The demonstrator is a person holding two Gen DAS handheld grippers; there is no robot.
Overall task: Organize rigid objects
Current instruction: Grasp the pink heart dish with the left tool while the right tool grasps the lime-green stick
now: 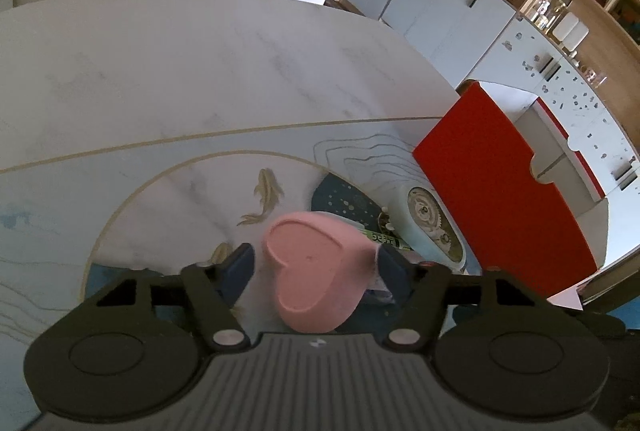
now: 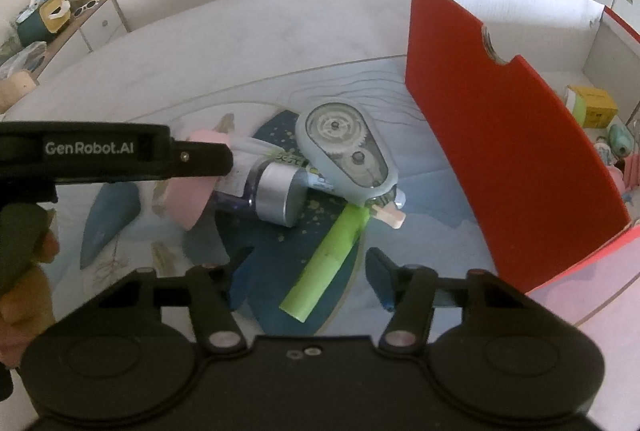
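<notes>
Your left gripper (image 1: 316, 267) bracketed the pink heart (image 1: 316, 267) (grip uncertain) and your right gripper (image 2: 306, 271) stood spread around the green stick (image 2: 324, 263), though some items already lay in the red box (image 2: 500, 135).

In the right wrist view, the table (image 2: 200, 43) carries a cluster at frame centre: the tape dispenser (image 2: 346, 155) lies above the marker (image 2: 324, 267), with the bottle (image 2: 272, 197) to its left and the heart box (image 2: 192, 187) further left. The open carton (image 2: 500, 151) stands at the right edge of the table, with small items (image 2: 592, 107) inside it. A cabinet (image 2: 80, 27) sits in the upper left, behind the table.
</notes>
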